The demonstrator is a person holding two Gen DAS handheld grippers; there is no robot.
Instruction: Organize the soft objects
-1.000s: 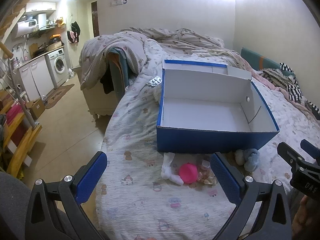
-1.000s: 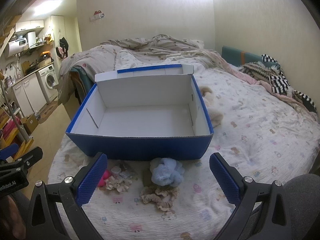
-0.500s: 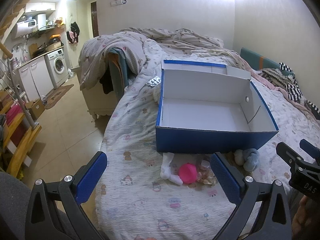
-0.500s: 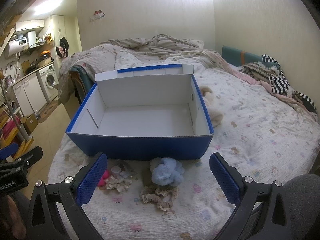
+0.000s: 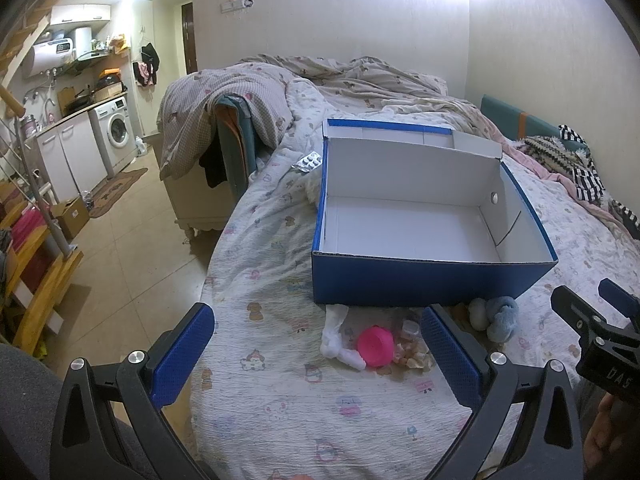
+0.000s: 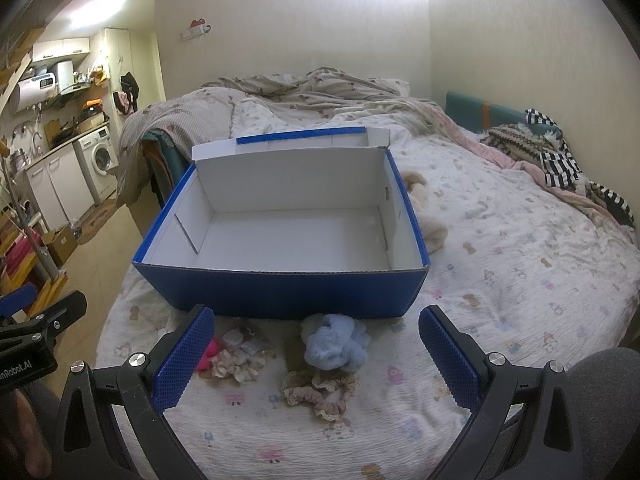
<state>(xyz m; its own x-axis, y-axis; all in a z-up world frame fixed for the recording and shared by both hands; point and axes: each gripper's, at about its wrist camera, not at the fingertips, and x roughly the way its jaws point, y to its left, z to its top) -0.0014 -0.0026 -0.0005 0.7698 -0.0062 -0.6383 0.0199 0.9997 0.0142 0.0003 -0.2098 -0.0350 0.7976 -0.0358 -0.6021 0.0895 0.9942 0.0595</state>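
An open, empty blue box (image 5: 432,284) (image 6: 280,292) with white inside stands on the bed. In front of it lie small soft things: a pink item (image 5: 375,346) (image 6: 208,353), a white cloth (image 5: 334,330), a beige ruffled scrunchie (image 5: 412,356) (image 6: 234,364), a fluffy light-blue scrunchie (image 6: 334,344) (image 5: 502,316) and a brown lace scrunchie (image 6: 318,390). My left gripper (image 5: 318,360) is open and empty, just short of the pink item. My right gripper (image 6: 316,364) is open and empty, framing the blue scrunchie.
A beige plush (image 6: 424,208) lies right of the box. A pill blister pack (image 5: 307,161) lies at its far left corner. A rumpled duvet (image 6: 304,92) covers the far bed; striped clothes (image 6: 560,164) lie at right. The bed edge drops to a tiled floor (image 5: 132,272) at left.
Both grippers have shifted very slightly; the scene sits almost the same in both views. Nothing was taken hold of or moved.
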